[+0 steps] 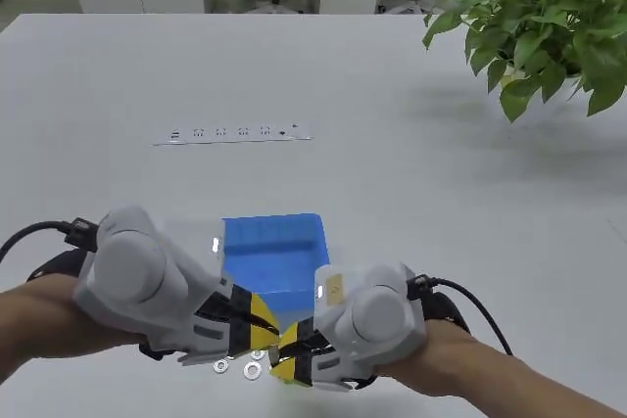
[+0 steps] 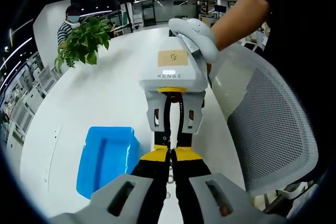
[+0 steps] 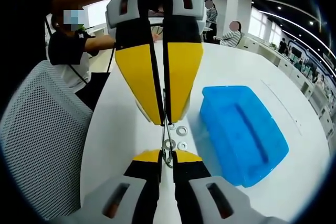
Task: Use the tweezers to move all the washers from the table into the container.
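Nearest to me in the head view are my two grippers, the left gripper (image 1: 260, 325) and the right gripper (image 1: 286, 351), held nose to nose low over the near edge of the white table (image 1: 421, 193), their yellow-and-black tips almost meeting. Three washers (image 1: 253, 371) lie on the table just under and to the near left of those tips. The blue container (image 1: 274, 247) sits just beyond the grippers, partly behind them. Farther off lie a white power strip (image 1: 233, 132), left of centre, and a green plant (image 1: 549, 17) at the far right. From the left gripper view, my own jaws are drawn in to a narrow dark slit, pointing straight at the right gripper opposite; the container lies to their left, and a mesh chair (image 2: 273, 129) stands off the table edge on the right. From the right gripper view, my own jaws are pinched together on the thin metal tweezers (image 3: 167, 148), whose other end runs up between the left gripper's long yellow jaws, likewise closed down on it. Four washers lie clustered on the table right beside the tweezers, between the two sets of tips, with the container near on their right.
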`<state>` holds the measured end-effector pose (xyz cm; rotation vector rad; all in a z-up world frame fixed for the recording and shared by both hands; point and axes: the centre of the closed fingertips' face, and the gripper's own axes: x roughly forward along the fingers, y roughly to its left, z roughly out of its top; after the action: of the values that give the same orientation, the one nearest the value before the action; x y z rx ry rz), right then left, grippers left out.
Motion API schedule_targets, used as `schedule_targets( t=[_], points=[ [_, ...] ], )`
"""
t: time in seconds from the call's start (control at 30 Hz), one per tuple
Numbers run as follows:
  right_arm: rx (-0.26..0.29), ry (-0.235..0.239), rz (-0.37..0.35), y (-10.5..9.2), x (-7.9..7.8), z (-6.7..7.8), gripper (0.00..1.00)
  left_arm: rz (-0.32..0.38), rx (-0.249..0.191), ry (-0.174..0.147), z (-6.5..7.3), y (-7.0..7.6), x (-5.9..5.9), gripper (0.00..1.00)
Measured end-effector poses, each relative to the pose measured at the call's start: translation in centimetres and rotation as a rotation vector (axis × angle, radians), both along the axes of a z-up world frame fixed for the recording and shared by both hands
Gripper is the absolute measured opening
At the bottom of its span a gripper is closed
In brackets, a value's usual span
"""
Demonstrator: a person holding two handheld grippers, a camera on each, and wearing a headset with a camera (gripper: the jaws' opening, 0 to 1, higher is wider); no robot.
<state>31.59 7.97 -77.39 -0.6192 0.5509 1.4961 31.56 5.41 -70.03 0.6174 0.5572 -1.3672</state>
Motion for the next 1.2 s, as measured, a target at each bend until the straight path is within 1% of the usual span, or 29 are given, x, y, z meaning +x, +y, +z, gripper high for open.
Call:
schedule_targets(
  t=[0.23, 0.37, 0.43, 0.5, 0.57, 0.6, 0.73, 0.8, 0.87, 0.93, 1.03, 1.07, 1.13, 1.2],
  points=[
    [0.001, 0.006, -0.004, -0.1, -0.1, 0.1, 0.09, 0.004, 0.0, 0.001, 0.1, -0.1, 0.0, 0.06],
    [0.012, 0.003, -0.006, -0.2, -0.1, 0.5, 0.09, 0.008, -0.009, 0.004, 0.4, -0.1, 0.0, 0.07],
    [0.014, -0.001, -0.007, -0.2, 0.0, 0.7, 0.09, 0.009, -0.009, 0.002, 0.4, -0.1, 0.0, 0.09],
    [0.015, -0.003, -0.008, -0.2, 0.0, 0.8, 0.09, 0.015, -0.018, -0.005, 0.7, 0.0, 0.1, 0.11],
    [0.015, -0.007, -0.01, -0.3, 0.0, 0.9, 0.09, 0.024, -0.027, -0.003, 0.9, 0.0, 0.2, 0.13],
    [0.016, -0.007, -0.01, -0.3, 0.0, 0.9, 0.09, 0.028, -0.03, 0.0, 1.0, 0.1, 0.2, 0.15],
    [0.013, -0.01, -0.007, -0.4, 0.0, 1.0, 0.09, 0.05, -0.039, -0.01, 1.1, 0.6, 0.5, 0.23],
    [0.015, -0.008, -0.008, -0.5, 0.0, 1.2, 0.09, 0.077, -0.055, -0.009, 1.2, 0.9, 0.7, 0.31],
    [0.014, -0.01, -0.006, -0.5, 0.0, 1.3, 0.09, 0.099, -0.069, 0.003, 1.3, 1.1, 0.7, 0.37],
    [0.017, -0.009, -0.006, -0.5, 0.0, 1.5, 0.09, 0.126, -0.096, 0.007, 1.5, 1.4, 0.8, 0.43],
    [0.022, -0.015, -0.008, -0.5, 0.2, 1.8, 0.09, 0.167, -0.13, 0.028, 1.7, 1.7, 0.8, 0.62],
    [0.023, -0.015, -0.008, -0.5, 0.2, 1.9, 0.09, 0.181, -0.138, 0.031, 1.8, 1.8, 0.8, 0.65],
    [0.024, -0.016, -0.005, -0.5, 0.3, 2.1, 0.09, 0.196, -0.15, 0.026, 1.9, 2.0, 0.9, 0.68],
    [0.027, -0.02, -0.003, -0.5, 0.4, 2.6, 0.09, 0.22, -0.159, 0.034, 1.9, 2.2, 0.9, 0.71]
  ],
)
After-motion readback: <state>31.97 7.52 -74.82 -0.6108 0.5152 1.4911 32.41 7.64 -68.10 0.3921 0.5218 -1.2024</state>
